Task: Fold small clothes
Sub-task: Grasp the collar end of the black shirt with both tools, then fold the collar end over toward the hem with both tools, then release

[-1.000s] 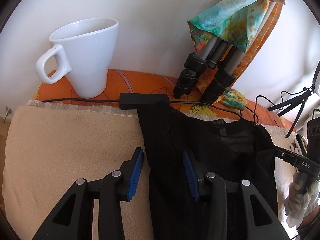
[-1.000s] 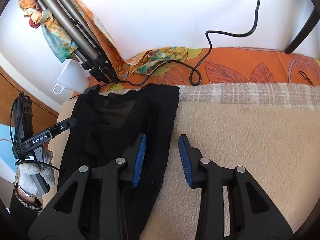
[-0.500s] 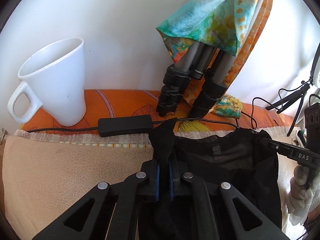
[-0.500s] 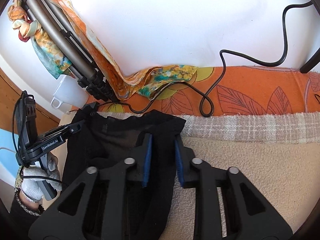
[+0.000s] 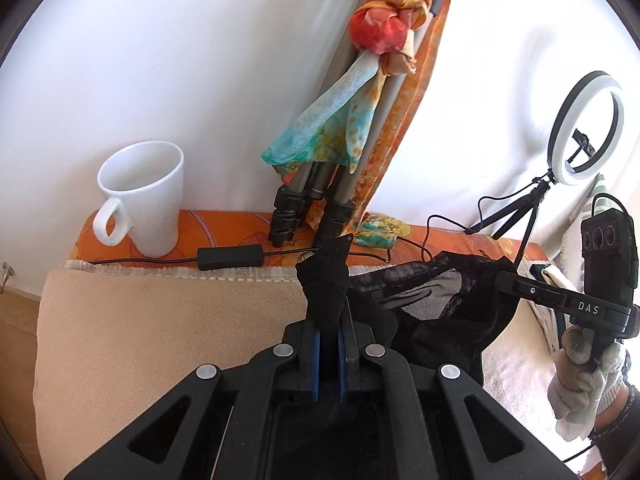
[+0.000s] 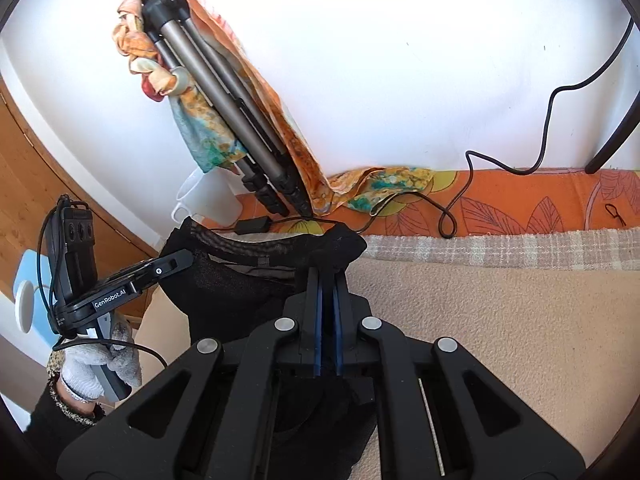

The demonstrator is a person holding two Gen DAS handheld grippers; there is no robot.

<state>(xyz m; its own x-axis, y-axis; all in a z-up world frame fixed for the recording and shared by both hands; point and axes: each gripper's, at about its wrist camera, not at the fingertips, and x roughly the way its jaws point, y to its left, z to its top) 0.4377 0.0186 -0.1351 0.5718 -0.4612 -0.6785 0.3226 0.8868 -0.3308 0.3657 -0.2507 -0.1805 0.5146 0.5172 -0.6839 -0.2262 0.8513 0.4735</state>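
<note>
Left gripper (image 5: 329, 320) pinches corner of black garment (image 5: 436, 320), frame centre. Right gripper (image 6: 328, 288) pinches other corner. Garment hangs between, above beige blanket (image 5: 160, 328); lower part hidden behind gripper bodies. White mug (image 5: 140, 196) at left.

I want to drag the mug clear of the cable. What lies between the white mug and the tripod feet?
In the left wrist view, bare orange cloth; just in front, the cable's black box lies between mug and tripod feet.

Mug (image 5: 142, 196) and tripod (image 5: 320, 184) block the wall side; blanket (image 5: 160, 328) lies open.
</note>
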